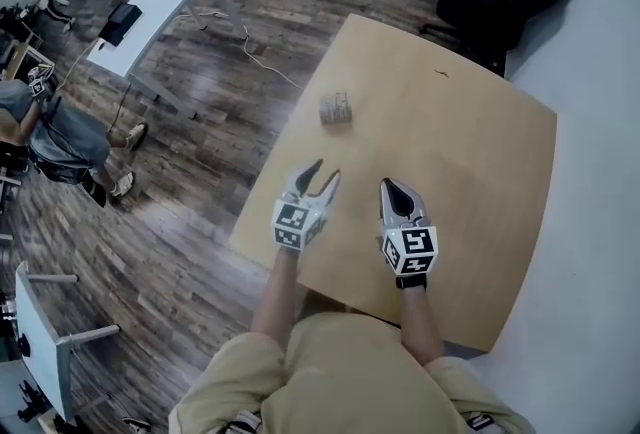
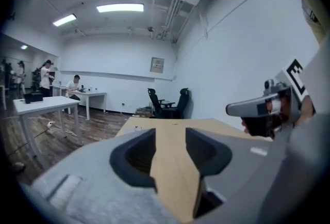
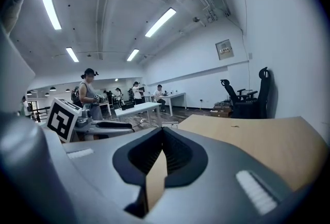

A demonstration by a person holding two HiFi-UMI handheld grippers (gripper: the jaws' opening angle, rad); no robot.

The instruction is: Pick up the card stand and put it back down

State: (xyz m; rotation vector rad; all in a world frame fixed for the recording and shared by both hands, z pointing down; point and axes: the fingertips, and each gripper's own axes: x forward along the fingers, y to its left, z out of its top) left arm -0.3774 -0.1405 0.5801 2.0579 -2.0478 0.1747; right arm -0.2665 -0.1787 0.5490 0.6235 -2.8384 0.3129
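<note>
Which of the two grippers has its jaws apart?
The left gripper: its jaws stand spread, with bare table showing between them and nothing held. The right gripper has its jaws closed tip to tip.

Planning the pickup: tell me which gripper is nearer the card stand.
Left. The left gripper is just short of the card stand, slightly to its left, jaws apart and empty. The right gripper is farther off, down to the stand's right, jaws together.
</note>
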